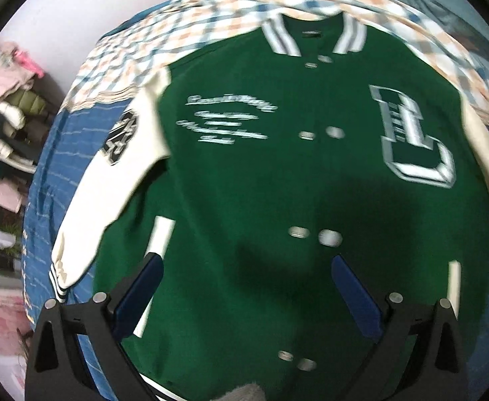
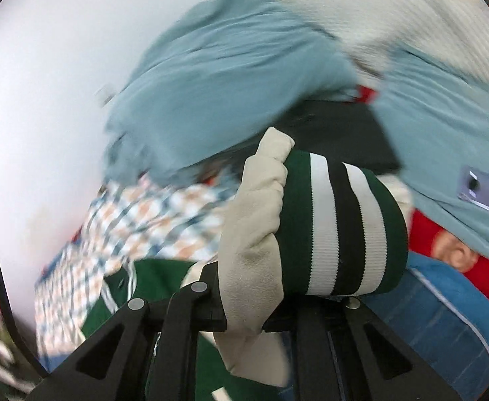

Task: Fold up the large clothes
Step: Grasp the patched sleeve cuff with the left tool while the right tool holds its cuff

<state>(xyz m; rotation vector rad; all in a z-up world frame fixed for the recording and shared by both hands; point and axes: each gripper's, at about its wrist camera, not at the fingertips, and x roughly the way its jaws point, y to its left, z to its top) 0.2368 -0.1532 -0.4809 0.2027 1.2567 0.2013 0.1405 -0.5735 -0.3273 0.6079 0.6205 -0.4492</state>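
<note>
The green varsity jacket (image 1: 278, 173) lies front-up and spread flat on a blue quilted bed cover (image 1: 47, 180), collar away from me, snaps closed down the centre. I judge it thick and fairly heavy: a felt-like body, padded cream sleeves (image 1: 111, 183) and stiff ribbed trim, so folds should hold but will be bulky, and the sleeve facing may be smooth enough to slip. The best grips are the ribbed hem, the collar and the cuffs, where the cloth is doubled. My right claw (image 2: 244, 300) is clamped on the cream sleeve end just behind the striped cuff (image 2: 341, 227), raised off the bed. My left claw (image 1: 244, 300) hangs with fingers apart over the lower front, holding nothing. Beyond the collar lies a checked cloth (image 1: 211, 23); a pale blue garment (image 2: 231, 77), blurred, sits further off.
</note>
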